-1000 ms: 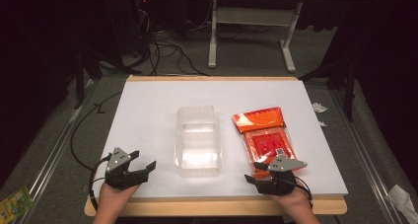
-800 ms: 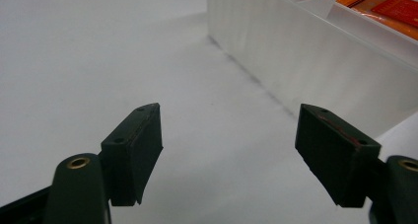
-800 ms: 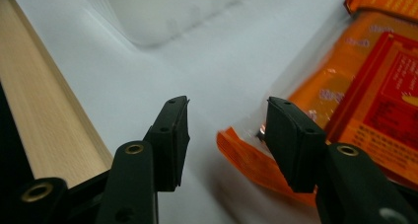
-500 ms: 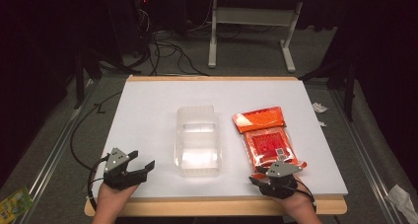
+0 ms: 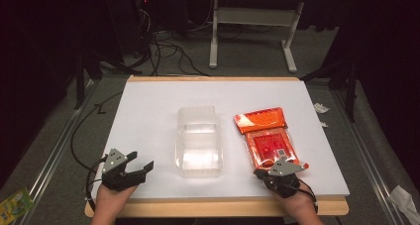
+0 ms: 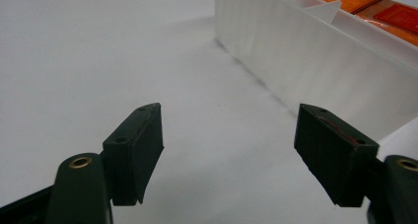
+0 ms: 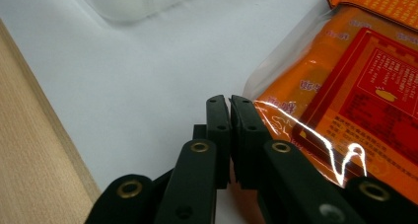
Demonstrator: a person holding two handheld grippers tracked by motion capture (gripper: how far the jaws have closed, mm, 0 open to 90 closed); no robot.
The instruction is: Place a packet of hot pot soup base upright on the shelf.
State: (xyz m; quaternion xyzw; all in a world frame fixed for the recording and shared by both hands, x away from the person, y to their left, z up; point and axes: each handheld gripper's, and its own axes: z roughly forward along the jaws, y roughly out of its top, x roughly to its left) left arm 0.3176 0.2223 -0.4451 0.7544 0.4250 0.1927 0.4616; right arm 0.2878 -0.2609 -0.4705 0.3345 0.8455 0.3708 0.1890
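A clear plastic container (image 5: 199, 140) sits mid-table on the white sheet (image 5: 148, 111). Just right of it lies an orange packet (image 5: 267, 136). My right gripper (image 5: 258, 173) rests at the packet's near left corner. Its jaws have just been closing. In the right gripper view they (image 7: 229, 99) stand together, with the packet's (image 7: 355, 86) clear edge against the right jaw. I cannot tell whether film is pinched. My left gripper (image 5: 142, 159) stays open at the front left. In the left gripper view it (image 6: 229, 135) holds nothing, and the container's wall (image 6: 305, 51) is ahead to its right.
The sheet covers a wooden table whose front edge (image 5: 213, 207) runs just before both hands. Cables and a white desk frame (image 5: 247, 31) lie on the floor beyond the table. A green packet (image 5: 12, 205) lies on the floor at the lower left.
The right gripper's jaws have come together beside the packet's near corner. Both hands and the left gripper stay as they were.
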